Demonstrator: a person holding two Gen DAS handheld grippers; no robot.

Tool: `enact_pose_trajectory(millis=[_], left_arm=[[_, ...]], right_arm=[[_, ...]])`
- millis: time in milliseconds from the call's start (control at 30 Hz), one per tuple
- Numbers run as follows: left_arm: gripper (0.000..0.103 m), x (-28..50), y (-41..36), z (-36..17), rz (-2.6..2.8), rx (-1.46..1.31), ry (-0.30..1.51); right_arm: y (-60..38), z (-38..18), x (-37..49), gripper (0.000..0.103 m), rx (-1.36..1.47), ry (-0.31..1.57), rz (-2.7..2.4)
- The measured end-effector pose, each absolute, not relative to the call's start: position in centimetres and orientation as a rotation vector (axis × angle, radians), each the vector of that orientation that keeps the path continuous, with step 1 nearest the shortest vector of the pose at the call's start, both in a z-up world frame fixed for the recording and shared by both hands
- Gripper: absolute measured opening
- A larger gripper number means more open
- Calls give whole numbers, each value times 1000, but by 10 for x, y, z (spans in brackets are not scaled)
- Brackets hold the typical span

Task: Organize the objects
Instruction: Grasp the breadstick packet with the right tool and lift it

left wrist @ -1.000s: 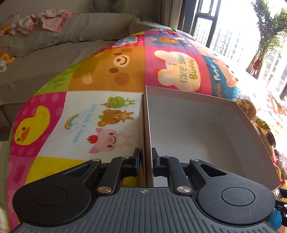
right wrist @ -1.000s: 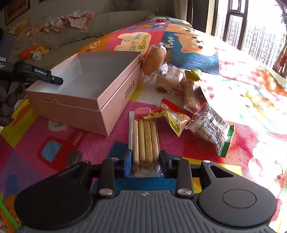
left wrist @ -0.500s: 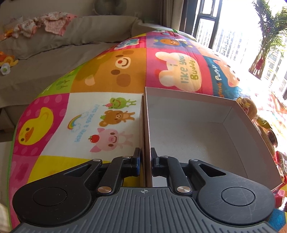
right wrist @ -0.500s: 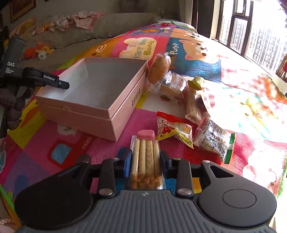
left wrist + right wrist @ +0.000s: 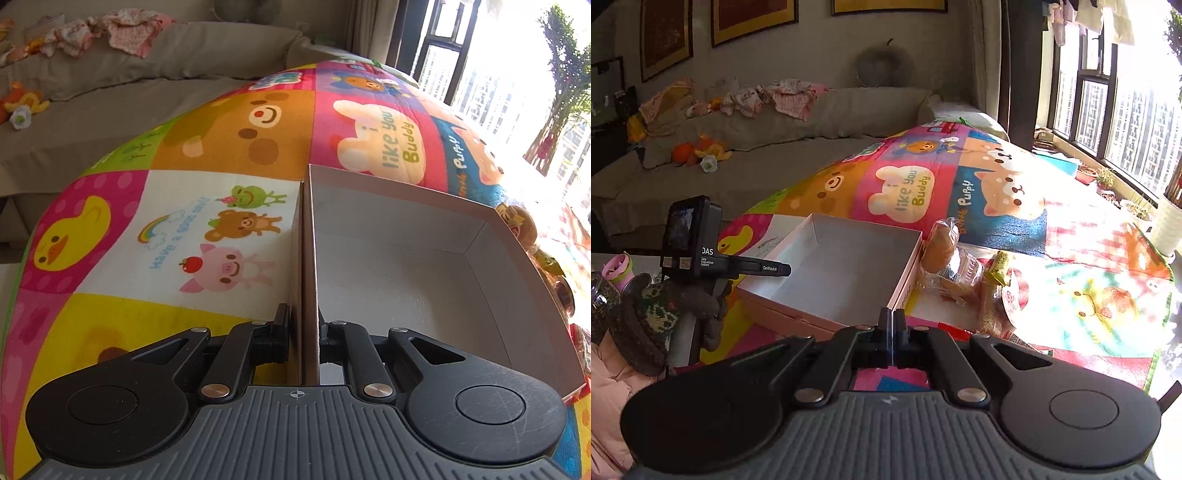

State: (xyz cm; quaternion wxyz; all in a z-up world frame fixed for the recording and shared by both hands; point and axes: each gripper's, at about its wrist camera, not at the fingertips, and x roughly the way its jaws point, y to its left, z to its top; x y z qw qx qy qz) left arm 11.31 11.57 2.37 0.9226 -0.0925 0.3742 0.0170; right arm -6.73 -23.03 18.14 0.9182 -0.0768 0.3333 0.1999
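Pink card: the box lies open and empty on the play mat, long axis running near to far.
Left gripper: fingers clamped on the box's near wall.
Right gripper: fingers pressed together, holding nothing visible, nearer the snack packets, just right of the box.
Writing: "I like you Buddy", "Puppy", "Have a good day!"; "DAS", "GenRobot.AI" on the left gripper.

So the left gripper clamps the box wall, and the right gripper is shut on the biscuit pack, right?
Not quite. In the right wrist view the right gripper is shut on nothing; no biscuit pack shows between its fingers. The left gripper does clamp the box wall.
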Motion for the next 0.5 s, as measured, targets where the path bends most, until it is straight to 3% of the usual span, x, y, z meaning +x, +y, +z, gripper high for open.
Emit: enact_pose_trajectory(millis=[67,133,200,333,400,500], left_arm=[[12,113,116,22,33,-190,773],[12,113,115,20,32,-189,779],[12,113,115,20,32,-186,779],[12,112,114,21,41,-189,776],[12,111,114,21,49,-192,774],[12,109,115,20,56,-207,767]], right_arm=[[-229,171,-79,13,-219,735,426],[-231,157,-95,49,-281,777,407],[-240,139,-107,54,-286,855,382],[-266,103,-122,56,-175,1018,309],[-275,93,-132,67,-166,1011,248],[-285,79,-129,68,-102,1064,209]])
